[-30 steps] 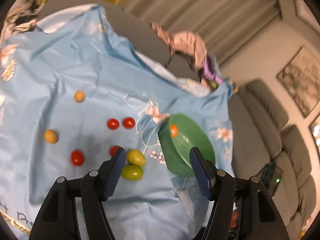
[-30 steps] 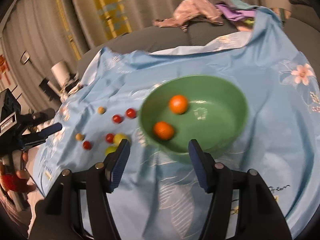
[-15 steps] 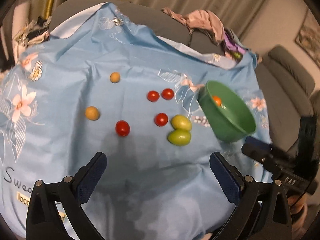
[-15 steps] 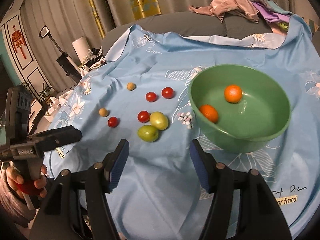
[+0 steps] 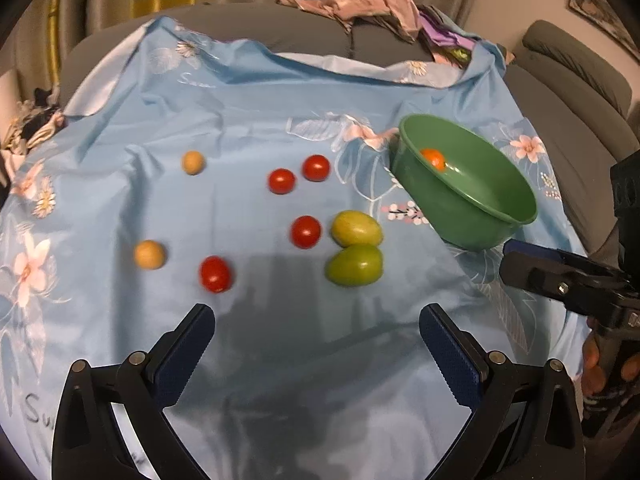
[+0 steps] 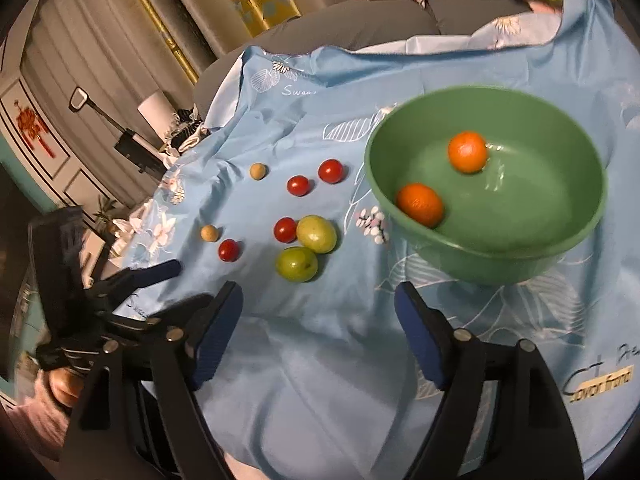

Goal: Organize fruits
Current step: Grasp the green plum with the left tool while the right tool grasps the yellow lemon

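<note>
The left gripper hangs above the blue flowered cloth with its jaws spread wide and nothing between them. The loose fruit lies ahead of its fingertips, well apart from them. The right gripper is likewise wide open and empty — the green bowl sits just beyond its right finger, and the fruit lies ahead to the left.

Nearest the grippers are two green fruits, touching each other. A red tomato lies just beside the upper one, another sits further left, and a pair of tomatoes lies behind them. Two small tan fruits rest at the left edge of the group. Nothing stands between the fingers and the fruit.

The bowl holds two oranges, apart from each other — one near the front wall, one toward the back.
</note>
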`<state>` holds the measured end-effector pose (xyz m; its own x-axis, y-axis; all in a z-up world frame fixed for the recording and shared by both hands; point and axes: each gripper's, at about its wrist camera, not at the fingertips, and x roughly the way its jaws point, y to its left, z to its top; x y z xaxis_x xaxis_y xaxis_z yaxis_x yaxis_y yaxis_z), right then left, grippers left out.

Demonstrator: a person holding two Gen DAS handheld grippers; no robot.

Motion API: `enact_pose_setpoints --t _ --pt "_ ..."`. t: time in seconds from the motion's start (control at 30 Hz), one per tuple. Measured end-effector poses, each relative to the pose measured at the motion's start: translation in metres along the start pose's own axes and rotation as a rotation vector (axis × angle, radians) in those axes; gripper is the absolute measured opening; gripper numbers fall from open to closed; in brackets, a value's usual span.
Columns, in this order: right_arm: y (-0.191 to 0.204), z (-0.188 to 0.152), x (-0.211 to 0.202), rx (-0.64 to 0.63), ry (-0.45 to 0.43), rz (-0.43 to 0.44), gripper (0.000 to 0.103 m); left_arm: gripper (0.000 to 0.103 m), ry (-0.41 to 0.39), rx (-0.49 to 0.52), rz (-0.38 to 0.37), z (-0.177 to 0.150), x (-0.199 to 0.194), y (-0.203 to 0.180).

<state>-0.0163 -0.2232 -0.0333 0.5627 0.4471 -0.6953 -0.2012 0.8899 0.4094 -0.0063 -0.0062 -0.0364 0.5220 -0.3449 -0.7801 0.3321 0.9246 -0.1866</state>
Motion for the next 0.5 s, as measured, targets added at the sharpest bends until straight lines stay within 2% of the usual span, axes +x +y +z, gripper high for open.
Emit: enact_pose_setpoints --t 0.13,0.4,0.5 --pt "-0.004 0.001 0.002 0.016 0.0 0.028 0.089 0.102 0.027 0.024 -0.012 0.009 0.018 -0.01" --pt "-0.015 0.001 0.005 0.054 0.0 0.058 0.093 0.101 0.066 0.039 0.036 0.021 0.051 -0.019" --pt "-0.018 0.001 0.007 0.055 -0.002 0.055 0.093 0.089 0.087 0.029 0.03 0.021 0.061 -0.02"
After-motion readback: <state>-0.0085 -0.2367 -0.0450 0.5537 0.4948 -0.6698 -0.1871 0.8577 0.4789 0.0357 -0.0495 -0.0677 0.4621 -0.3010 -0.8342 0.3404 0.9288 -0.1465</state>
